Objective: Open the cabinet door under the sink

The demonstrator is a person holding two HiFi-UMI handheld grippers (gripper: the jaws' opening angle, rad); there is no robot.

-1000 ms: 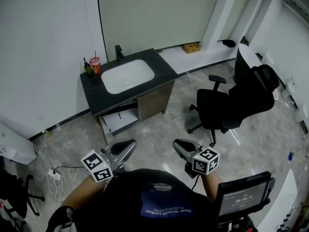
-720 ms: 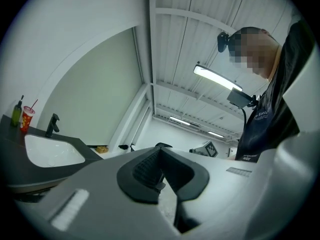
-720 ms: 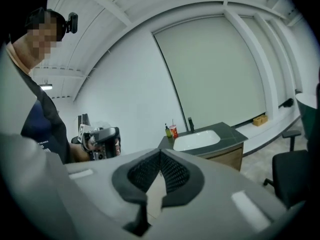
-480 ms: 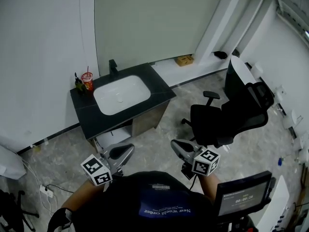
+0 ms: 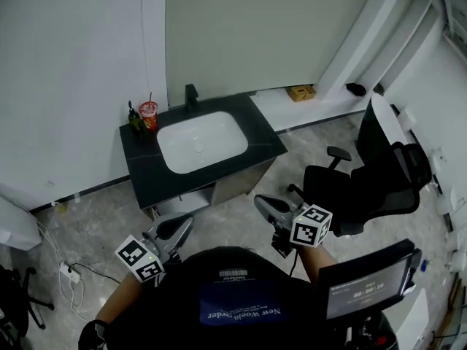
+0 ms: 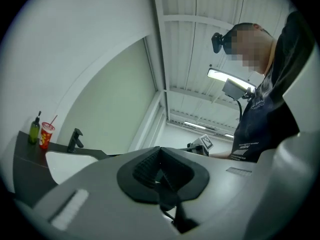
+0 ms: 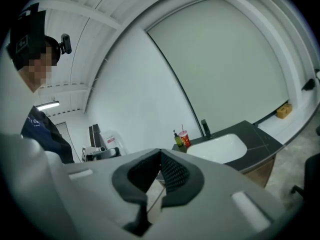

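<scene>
The sink vanity has a dark counter [image 5: 146, 173] and a white basin [image 5: 201, 141]; it stands against the wall ahead of me. Under the counter is a brown cabinet door [image 5: 244, 182], and left of it a pale gap [image 5: 175, 205] shows. My left gripper [image 5: 182, 224] hangs shut and empty just below the cabinet's left part, apart from it. My right gripper [image 5: 260, 202] is shut and empty near the door's right corner, not touching. The right gripper view shows the basin [image 7: 220, 146] and cabinet front [image 7: 262, 171] beyond the shut gripper [image 7: 160, 154]. The left gripper [image 6: 160, 151] is aimed above the counter [image 6: 25, 169].
A red cup [image 5: 148, 112], a dark bottle [image 5: 134, 117] and a black faucet [image 5: 191, 93] stand at the counter's back. A black office chair [image 5: 365, 184] is at the right. A screen [image 5: 365, 286] sits low right, a power strip with cables [image 5: 69, 272] on the floor left.
I have come closer to the vanity, which now lies just beyond both grippers. The left gripper sits lower left in the view; the right one has risen toward the cabinet's right corner.
</scene>
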